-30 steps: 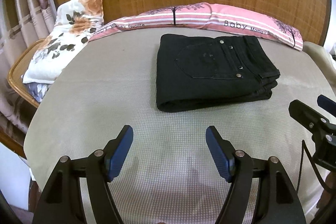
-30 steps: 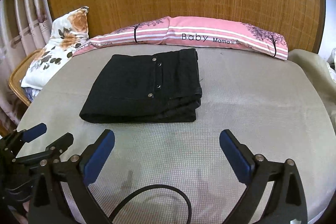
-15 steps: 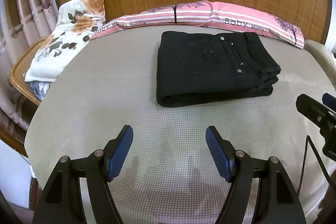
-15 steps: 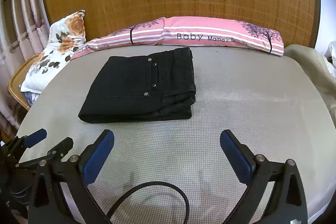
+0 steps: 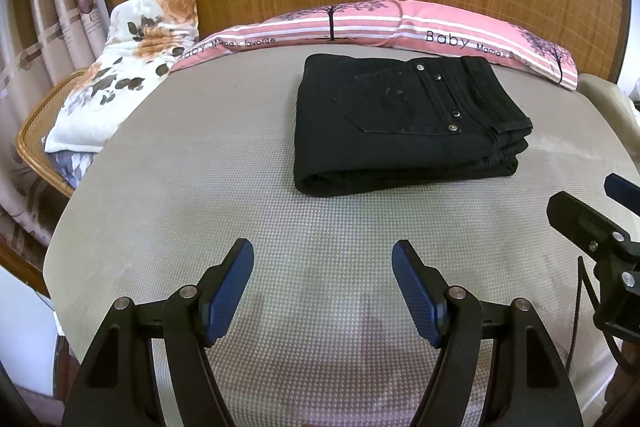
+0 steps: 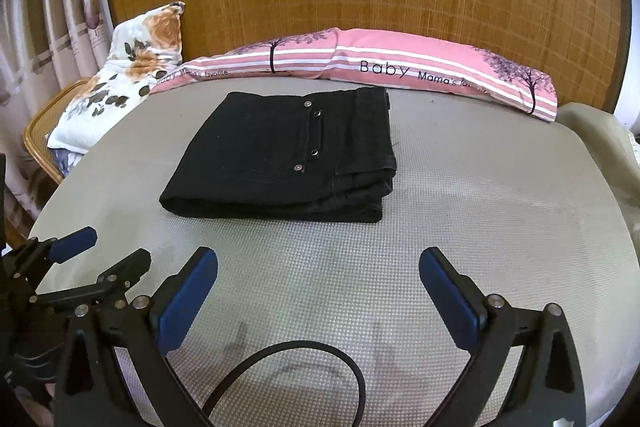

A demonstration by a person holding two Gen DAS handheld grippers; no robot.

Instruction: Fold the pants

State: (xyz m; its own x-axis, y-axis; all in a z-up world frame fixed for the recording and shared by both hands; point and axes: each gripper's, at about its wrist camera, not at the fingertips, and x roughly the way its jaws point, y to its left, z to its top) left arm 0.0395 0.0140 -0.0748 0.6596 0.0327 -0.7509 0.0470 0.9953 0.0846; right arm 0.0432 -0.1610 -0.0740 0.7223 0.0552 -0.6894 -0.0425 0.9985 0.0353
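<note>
1. Folded black pants (image 5: 404, 123): one, with four metal rivets visible on the top face.
2. Pillows: two, one floral pillow (image 5: 128, 67) and one long pink striped pillow (image 5: 400, 27).
3. Grippers: two, the left gripper (image 5: 322, 285) and the right gripper (image 6: 318, 293).
4. Blue pads: two per gripper.
5. Black cable (image 6: 320, 367): one.
6. Wicker chair (image 5: 36, 131): one, partly hidden.

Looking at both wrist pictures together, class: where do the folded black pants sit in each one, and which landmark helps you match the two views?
Left wrist view: the folded black pants lie right of centre, in the upper half, on the grey surface.
Right wrist view: the folded black pants lie left of centre, around mid-height.
Shared landmark: the pink striped pillow printed "Baby", lying just behind the pants in both.
</note>
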